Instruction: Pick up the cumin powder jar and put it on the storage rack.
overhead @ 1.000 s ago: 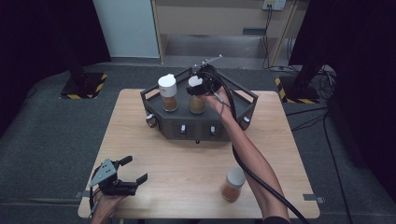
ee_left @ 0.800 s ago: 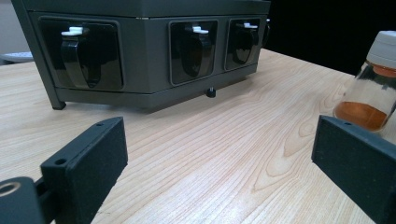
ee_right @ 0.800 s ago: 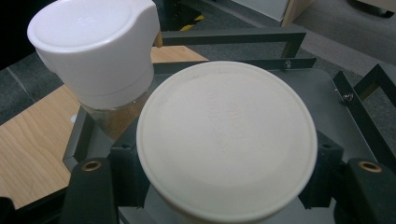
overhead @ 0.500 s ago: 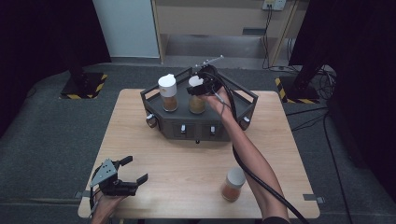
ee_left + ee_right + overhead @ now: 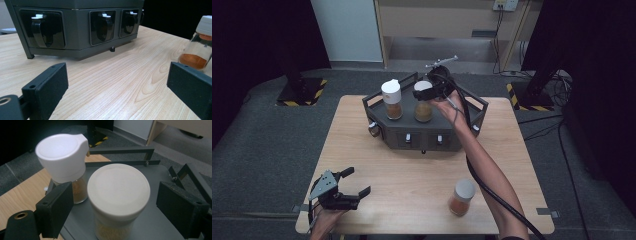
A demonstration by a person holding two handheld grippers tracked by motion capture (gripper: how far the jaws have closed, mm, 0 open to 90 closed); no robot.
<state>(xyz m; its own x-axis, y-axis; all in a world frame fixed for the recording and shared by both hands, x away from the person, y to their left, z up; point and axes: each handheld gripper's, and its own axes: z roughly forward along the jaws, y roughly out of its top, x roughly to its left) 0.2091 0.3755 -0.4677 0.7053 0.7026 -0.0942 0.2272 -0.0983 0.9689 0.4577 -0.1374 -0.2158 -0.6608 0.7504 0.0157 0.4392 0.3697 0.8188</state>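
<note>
- High view: a dark grey rack (image 5: 472, 131) sits at the far middle of the worktop (image 5: 412, 175). Two jars stand on its top deck: a tall-capped jar (image 5: 392, 100) to the left and a flat-lidded jar (image 5: 423, 102) just beside it on the right.
- High view: the right hand-held gripper (image 5: 435, 90) is at the flat-lidded jar, one jaw on each side of the lid. Contact cannot be told from here.
- High view: the left hand-held gripper (image 5: 347, 187) rests at the near left corner of the worktop, jaws apart and holding nothing. A third jar (image 5: 461, 197) of orange powder stands near the near edge, right of centre.
- Left gripper view: the jaws stand wide apart over bare wood. The rack front (image 5: 75, 27) with its recessed windows lies ahead, and the third jar (image 5: 197, 45) is at the right.
- Right gripper view: the jaws flank the flat-lidded jar (image 5: 118, 192) with a visible gap on each side, so they are apart, not clamped. The tall-capped jar (image 5: 62, 157) stands close behind the left jaw.
- Handling, as a judgement: the jar looks like glass with a smooth plastic lid, so rigid, breakable and moderately light. Grip the lid's straight side wall squarely, and keep clear of the neighbouring jar.
</note>
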